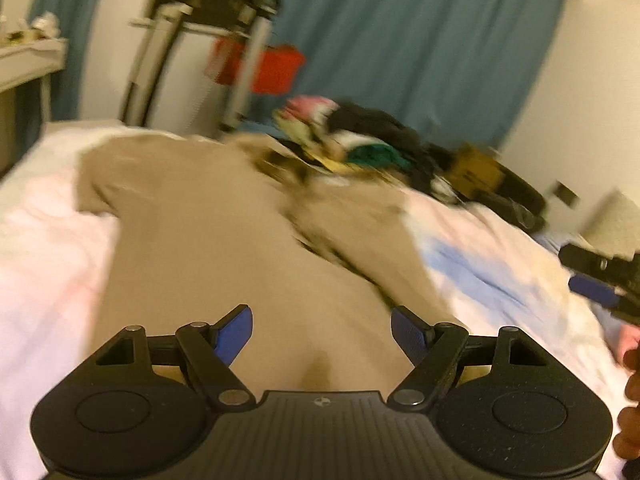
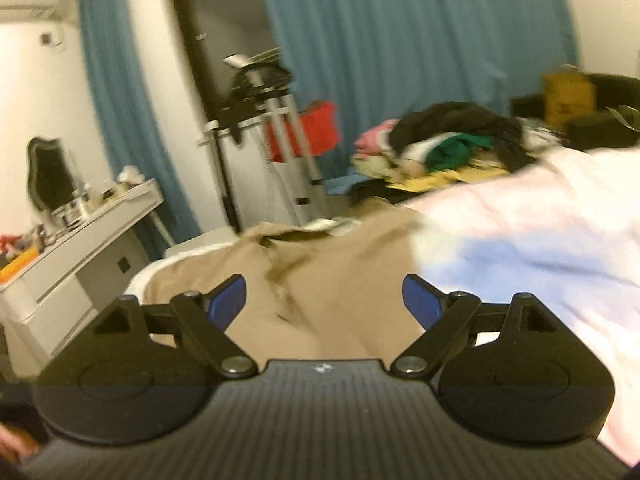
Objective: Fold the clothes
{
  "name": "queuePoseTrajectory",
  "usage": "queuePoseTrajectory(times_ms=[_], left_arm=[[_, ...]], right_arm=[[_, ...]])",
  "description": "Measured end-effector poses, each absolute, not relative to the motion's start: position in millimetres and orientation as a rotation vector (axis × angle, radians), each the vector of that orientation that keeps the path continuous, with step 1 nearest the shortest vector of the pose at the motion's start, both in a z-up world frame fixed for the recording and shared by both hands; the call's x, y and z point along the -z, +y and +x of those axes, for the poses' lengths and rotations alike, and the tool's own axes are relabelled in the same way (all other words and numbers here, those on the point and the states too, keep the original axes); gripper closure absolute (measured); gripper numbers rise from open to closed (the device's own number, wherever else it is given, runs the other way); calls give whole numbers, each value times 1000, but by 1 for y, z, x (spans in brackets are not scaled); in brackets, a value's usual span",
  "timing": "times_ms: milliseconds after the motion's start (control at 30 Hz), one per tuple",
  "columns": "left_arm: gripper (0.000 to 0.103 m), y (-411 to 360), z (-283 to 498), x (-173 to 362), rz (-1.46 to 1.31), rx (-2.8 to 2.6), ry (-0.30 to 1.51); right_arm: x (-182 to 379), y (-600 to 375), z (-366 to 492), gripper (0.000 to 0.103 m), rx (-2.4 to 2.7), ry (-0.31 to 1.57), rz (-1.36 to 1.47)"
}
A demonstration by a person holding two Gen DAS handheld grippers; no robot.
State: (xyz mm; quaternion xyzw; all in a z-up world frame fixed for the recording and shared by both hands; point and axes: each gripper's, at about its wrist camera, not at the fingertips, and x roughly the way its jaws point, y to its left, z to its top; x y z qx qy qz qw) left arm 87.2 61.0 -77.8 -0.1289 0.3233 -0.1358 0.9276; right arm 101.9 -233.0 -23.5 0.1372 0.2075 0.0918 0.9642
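While the bed (image 1: 48, 240) carries everything under its pale cover, I take it as my landmark. Spread across its middle lies the tan garment (image 1: 208, 240), rumpled along one edge, laid out flat presumably so it can be folded. At the bed's far end sits a heap of mixed clothes (image 2: 448, 144), likely waiting their turn. Over the bed's near edge I hold the left gripper (image 1: 322, 334) and right gripper (image 2: 325, 300) above the tan cloth, jaws spread wide and holding nothing, apparently ready to take an edge.
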Motion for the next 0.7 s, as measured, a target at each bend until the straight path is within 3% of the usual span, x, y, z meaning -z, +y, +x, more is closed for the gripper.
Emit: queuePoseTrajectory(times_ms=[200, 467, 700], left_arm=[[31, -19, 55, 100, -224, 482, 798], [48, -95, 38, 115, -188, 601, 936], [48, -137, 29, 118, -110, 579, 981]], right_arm=[[33, -302, 30, 16, -56, 419, 419], [47, -356, 12, 16, -25, 379, 538], [58, -383, 15, 16, -25, 383, 592]])
